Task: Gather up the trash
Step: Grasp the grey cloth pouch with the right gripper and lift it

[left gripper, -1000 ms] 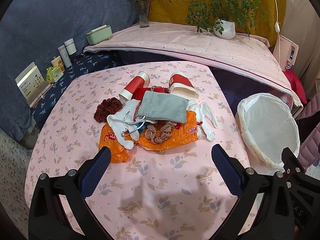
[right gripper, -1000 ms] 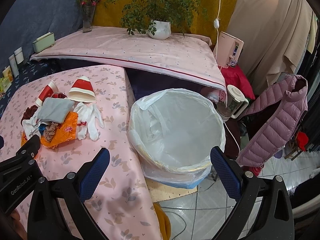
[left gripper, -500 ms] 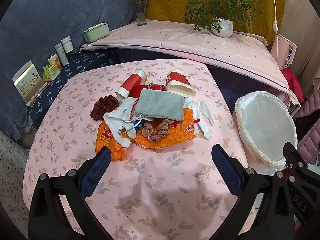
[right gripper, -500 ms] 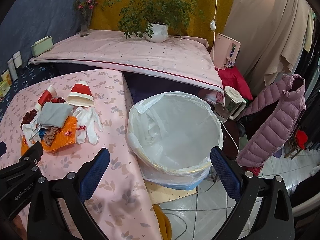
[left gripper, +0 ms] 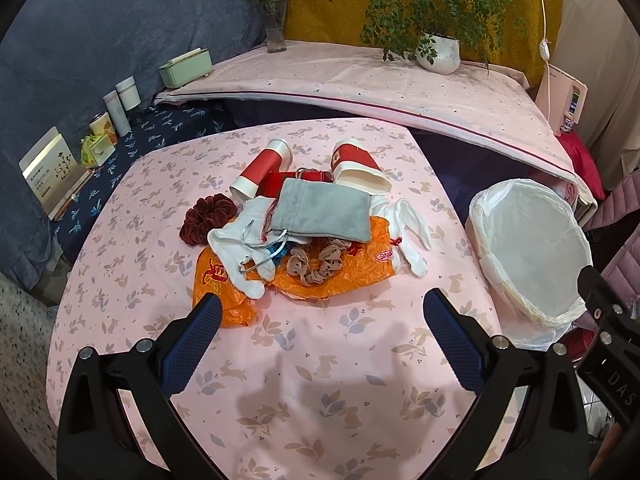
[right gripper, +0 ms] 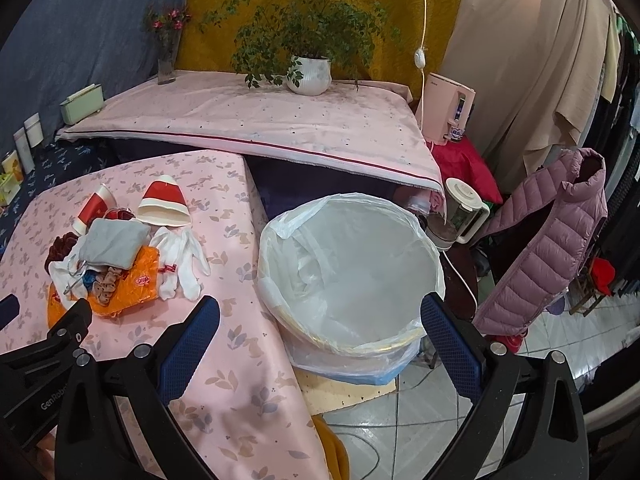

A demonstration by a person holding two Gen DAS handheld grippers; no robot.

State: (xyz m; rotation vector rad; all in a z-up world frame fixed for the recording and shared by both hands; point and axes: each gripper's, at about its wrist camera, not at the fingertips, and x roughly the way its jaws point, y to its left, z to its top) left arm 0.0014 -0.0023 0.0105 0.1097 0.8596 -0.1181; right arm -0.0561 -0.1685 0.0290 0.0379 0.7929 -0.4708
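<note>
A pile of things lies mid-table: two red paper cups (left gripper: 264,170) (left gripper: 358,164), a grey pouch (left gripper: 324,210), white gloves (left gripper: 412,226), an orange plastic bag (left gripper: 320,278), a dark red scrunchie (left gripper: 206,216). A white-lined trash bin (left gripper: 528,248) stands to the right of the table. My left gripper (left gripper: 322,344) is open and empty above the table's near part, short of the pile. My right gripper (right gripper: 316,348) is open and empty above the bin (right gripper: 348,264) and the table's edge. The pile also shows in the right wrist view (right gripper: 116,256).
The table has a pink leaf-print cloth (left gripper: 304,380). Behind it a pink-covered platform (left gripper: 360,80) carries a potted plant (left gripper: 438,54), a vase and a green box. Small containers (left gripper: 120,106) stand at left. A purple jacket (right gripper: 548,232) and a kettle (right gripper: 460,210) are right of the bin.
Both grippers have drawn back and up slightly, so the pile and the bin sit a little farther off in view. Both stay open and nothing on the table has moved.
</note>
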